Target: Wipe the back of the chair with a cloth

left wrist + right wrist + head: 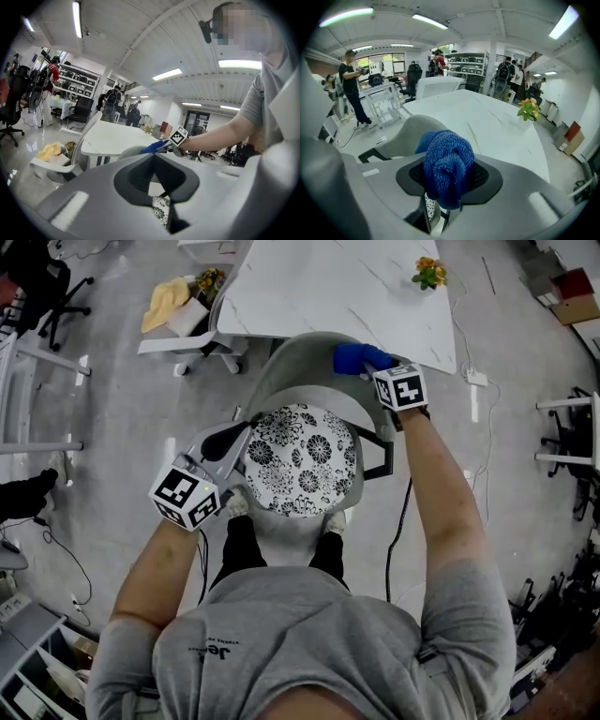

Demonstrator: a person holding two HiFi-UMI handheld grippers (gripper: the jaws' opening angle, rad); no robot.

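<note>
The chair stands right below me, its floral seat (pixel 300 460) in front of a curved grey backrest (pixel 291 362). My right gripper (pixel 373 365) is at the top right of the backrest, shut on a bunched blue cloth (pixel 359 356) that touches the rim. In the right gripper view the cloth (pixel 445 164) fills the jaws and hides the fingertips, with the backrest (pixel 410 129) just beyond. My left gripper (pixel 228 439) hovers by the seat's left edge, jaws shut and empty. In the left gripper view its tips (pixel 153 157) meet, and the cloth (pixel 152 147) shows farther off.
A white marble table (pixel 356 287) stands close behind the backrest, with a small flowering plant (pixel 428 273) on it. A second white chair carrying a yellow cloth (pixel 167 298) is at the back left. A black cable (pixel 398 521) runs over the floor on the right. People stand far off.
</note>
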